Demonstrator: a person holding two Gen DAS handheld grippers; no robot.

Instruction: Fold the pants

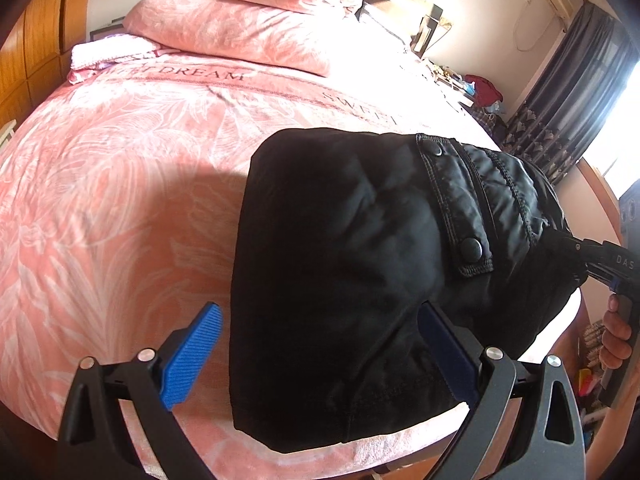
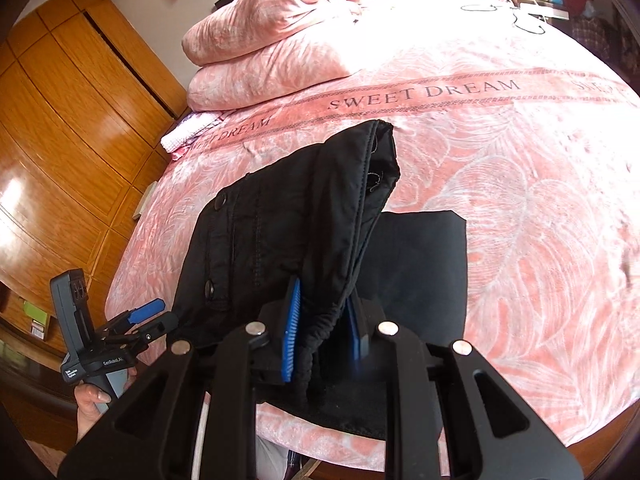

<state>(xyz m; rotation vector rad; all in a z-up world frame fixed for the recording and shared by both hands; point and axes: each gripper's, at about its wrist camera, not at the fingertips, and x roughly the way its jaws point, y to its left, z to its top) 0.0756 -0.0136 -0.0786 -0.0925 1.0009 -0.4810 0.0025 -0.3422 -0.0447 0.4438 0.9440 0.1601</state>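
Observation:
The black pants [image 1: 352, 264] lie partly folded on the pink bed, near its foot edge. A flap with snap buttons [image 1: 472, 246] faces up. My left gripper [image 1: 320, 354] is open, its blue pads either side of the pants' near edge, holding nothing. My right gripper [image 2: 324, 336] is shut on the elastic waistband of the pants [image 2: 288, 232] and lifts that edge off the bed, so a fold stands up. In the right wrist view my left gripper [image 2: 154, 318] shows at lower left, open. The right gripper also shows at the right edge of the left wrist view, its fingers hidden by cloth.
The bed has a pink leaf-pattern cover [image 1: 120, 200] with stacked pink pillows [image 1: 240, 32] at the head. A wooden wardrobe [image 2: 60, 140] stands beside the bed. A cluttered table [image 1: 480, 92] and dark curtains [image 1: 568, 92] are beyond the far side.

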